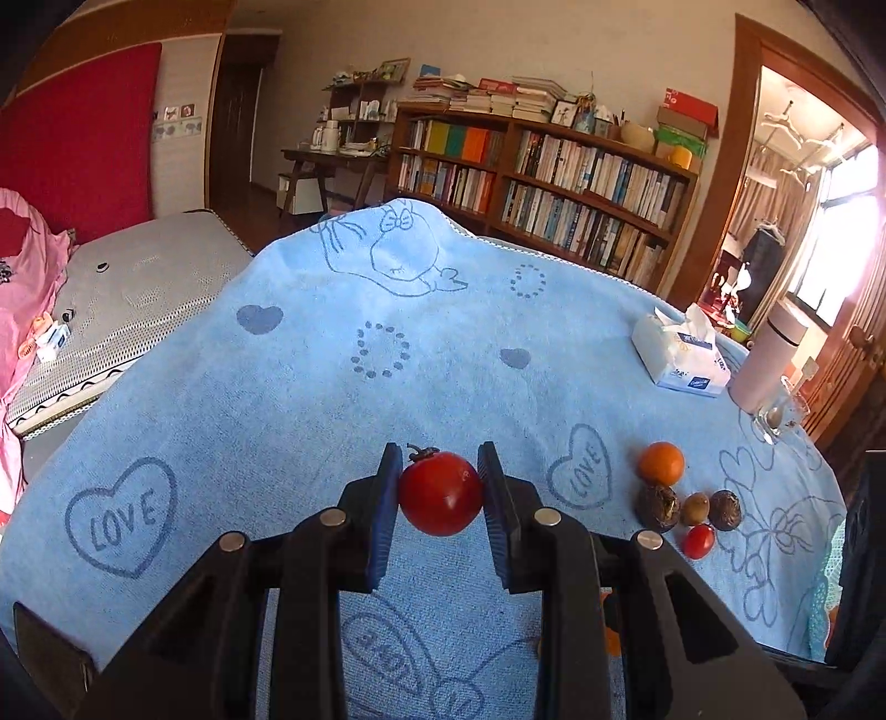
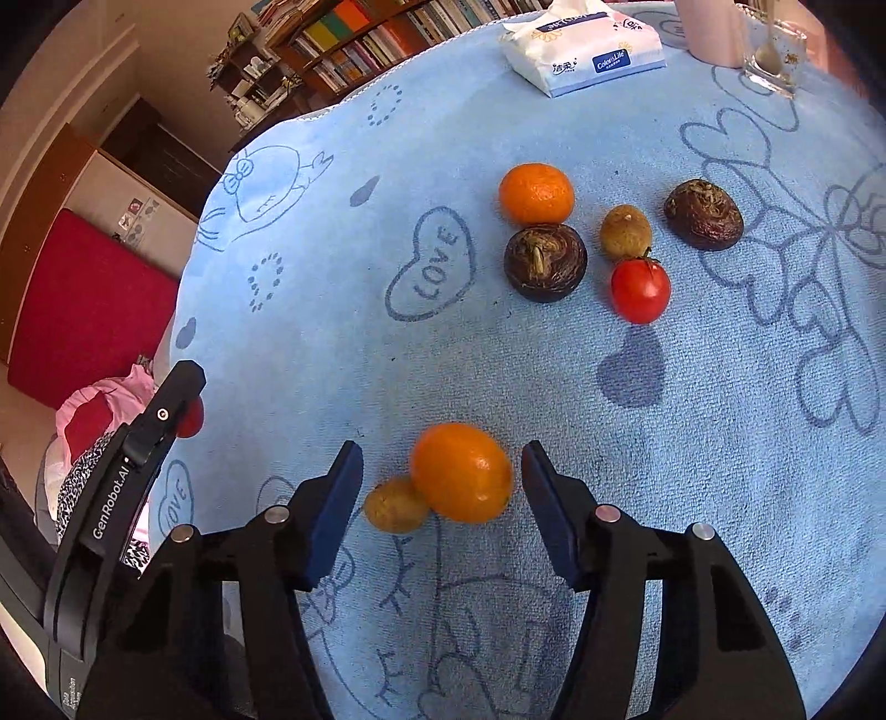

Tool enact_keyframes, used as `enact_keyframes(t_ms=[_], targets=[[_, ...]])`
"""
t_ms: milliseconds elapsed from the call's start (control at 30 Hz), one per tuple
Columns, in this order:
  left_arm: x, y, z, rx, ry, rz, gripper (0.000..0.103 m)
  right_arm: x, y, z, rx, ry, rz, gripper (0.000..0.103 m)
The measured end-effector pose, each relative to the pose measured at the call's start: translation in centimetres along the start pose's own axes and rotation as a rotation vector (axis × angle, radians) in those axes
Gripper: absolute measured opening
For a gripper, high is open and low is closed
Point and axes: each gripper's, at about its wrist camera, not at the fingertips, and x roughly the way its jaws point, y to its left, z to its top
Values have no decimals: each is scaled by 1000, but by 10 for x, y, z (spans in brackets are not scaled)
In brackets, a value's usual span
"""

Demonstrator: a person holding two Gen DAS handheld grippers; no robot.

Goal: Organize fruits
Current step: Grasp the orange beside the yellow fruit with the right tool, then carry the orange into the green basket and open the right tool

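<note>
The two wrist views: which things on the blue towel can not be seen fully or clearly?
- Small brown fruit, right wrist view: the orange fruit between the right gripper fingers covers its right side.
- Held tomato, right wrist view: mostly behind the left gripper's body; plain in the left wrist view.
- Pink bottle, right wrist view: cut off by the top edge.
- Tissue pack print, left wrist view: too small to read.

A light-blue terry towel [image 1: 310,399] printed with hearts covers the worktop, bearing a white tissue pack [image 1: 682,354], a pale pink flask [image 1: 767,360] and a clear glass [image 1: 779,416] at its far right corner.
</note>
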Motion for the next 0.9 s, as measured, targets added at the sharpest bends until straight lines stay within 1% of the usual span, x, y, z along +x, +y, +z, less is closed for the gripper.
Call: enact_keyframes(t_ms=[33,100,133,167,200,267,433,567,667,900], targets=[[1,2,0,-5,5,0,28,3,0,0,-2,6,-5,60],[3,3,-1,-9,13,-1,29,10,1,-1,-10,14,-26,54],[4,3,-1,-10,14,0,29,14,2,-1,-9,20,-31,53],[4,3,-1,-9,14,0,28,16,1,-2,-10,16,-37,52],[4,3,-2,-8,14,0,29,15,2,-2,-21,4,-48,47],[6,2,-2,-6,18,-2,29,15,5,-3,-50,-12,-71,42],[9,-1,-5,5,33,-7,28,11,6,-3,-67,-27,-67,42],[7,-5,-5,18,32,-18,29,-8,7,-5,-97,-91,-94,42],[6,-7,-6,25,33,-26,29,-27,4,-6,-117,-151,-131,42],[2,-17,-9,52,33,-52,29,-70,-20,-10,-118,-292,-236,42]])
